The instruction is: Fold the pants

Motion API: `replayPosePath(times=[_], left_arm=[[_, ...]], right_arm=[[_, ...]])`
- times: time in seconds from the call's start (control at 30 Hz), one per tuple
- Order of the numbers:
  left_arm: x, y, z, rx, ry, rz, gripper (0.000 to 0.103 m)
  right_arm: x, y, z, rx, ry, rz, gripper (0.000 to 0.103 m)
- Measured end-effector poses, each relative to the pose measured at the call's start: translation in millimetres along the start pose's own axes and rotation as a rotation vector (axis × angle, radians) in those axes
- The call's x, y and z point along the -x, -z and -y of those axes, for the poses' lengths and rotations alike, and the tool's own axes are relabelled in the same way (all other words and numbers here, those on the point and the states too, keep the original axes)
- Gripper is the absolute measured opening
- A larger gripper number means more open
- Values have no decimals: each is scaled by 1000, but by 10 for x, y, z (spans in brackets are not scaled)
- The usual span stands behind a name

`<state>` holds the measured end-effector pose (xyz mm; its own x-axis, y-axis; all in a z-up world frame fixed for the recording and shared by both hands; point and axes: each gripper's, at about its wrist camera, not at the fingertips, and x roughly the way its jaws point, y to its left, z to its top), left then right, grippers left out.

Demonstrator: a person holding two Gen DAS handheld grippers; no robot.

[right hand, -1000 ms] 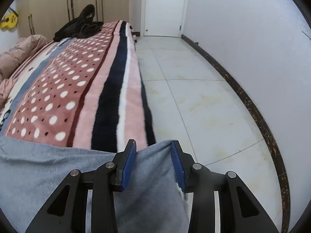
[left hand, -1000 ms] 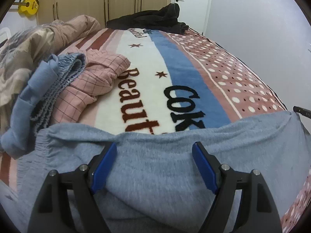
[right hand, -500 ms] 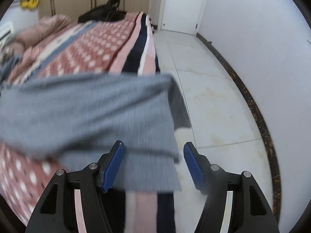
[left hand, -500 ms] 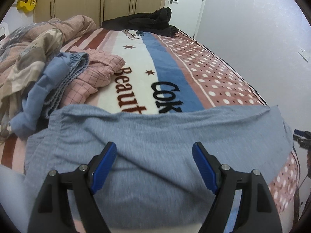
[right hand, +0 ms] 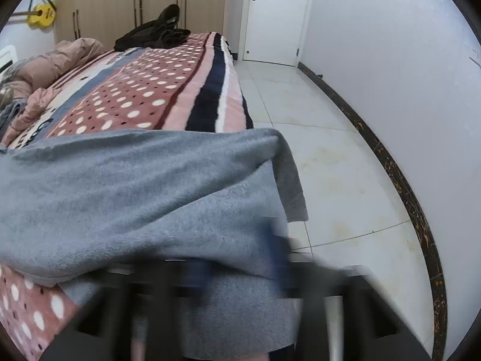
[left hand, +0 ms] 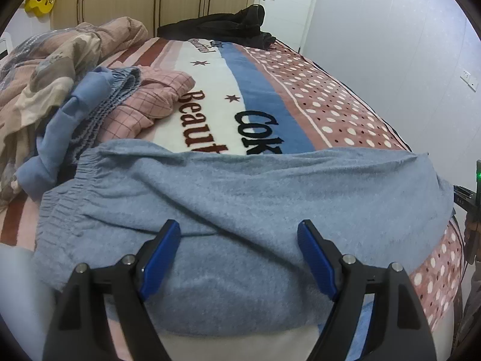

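Observation:
Grey-blue pants [left hand: 240, 192] lie across the near end of the bed, elastic waistband at the left, legs running right. In the right wrist view the pants [right hand: 135, 186] drape over the bed's corner, with the leg ends hanging toward the floor. My left gripper [left hand: 237, 255] is open and empty just above the cloth, its blue pads wide apart. My right gripper [right hand: 237, 276] is blurred by motion at the bottom of its view, low against the hanging cloth; I cannot tell how its jaws stand.
A patterned blanket [left hand: 270, 90] covers the bed. A pile of clothes and bedding [left hand: 75, 90] lies at the left, dark clothes [left hand: 219, 27] at the far end. White tiled floor [right hand: 330, 165] and a wall run along the bed's right side.
Both grippers let go of the pants and pulled back. The pants now lie flat across the bed end. The right gripper is moving fast and blurred.

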<state>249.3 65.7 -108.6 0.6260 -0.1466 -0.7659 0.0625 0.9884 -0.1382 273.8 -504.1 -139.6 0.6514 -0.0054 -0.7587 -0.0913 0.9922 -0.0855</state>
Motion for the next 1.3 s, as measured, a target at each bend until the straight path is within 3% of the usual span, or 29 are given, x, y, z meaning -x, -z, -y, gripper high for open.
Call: replayPosePath(times=[0.1,0.27,0.37,0.43,0.57,0.63,0.67,0.83,1.13,1.23,1.3], left_arm=[[84,47,-63,20,-6,8,77],[230,164,-172,32,-31,12,77],[273,249,-251,65,-24,-6,78],[307,321,-300,90,-15,-13,81],[411,490,-425,152,-3,-7,86],[440,585,-480,187,-7,-19,86],[443,627,-499,202,1,-24,87],[287,753,-654,333,68,-45,87],[-10,391,-934,498,78,77,86],[-108,266,-955,521,9,89,61],[-108,225,-977,523,-2,96,37]], right_arm=[[122,1,4,-2,20,20,5],[411,63,93,-10,4,24,5],[344,147,61,17,-14,-74,7],[269,237,25,44,2,-124,12],[407,321,101,-18,-17,-88,25],[516,341,137,-53,-59,-60,48],[567,348,118,-47,-68,-48,52],[763,312,-134,5,-108,-5,54],[944,188,-544,66,-201,54,54],[970,192,-603,77,-207,56,54],[977,195,-618,78,-209,56,54]])
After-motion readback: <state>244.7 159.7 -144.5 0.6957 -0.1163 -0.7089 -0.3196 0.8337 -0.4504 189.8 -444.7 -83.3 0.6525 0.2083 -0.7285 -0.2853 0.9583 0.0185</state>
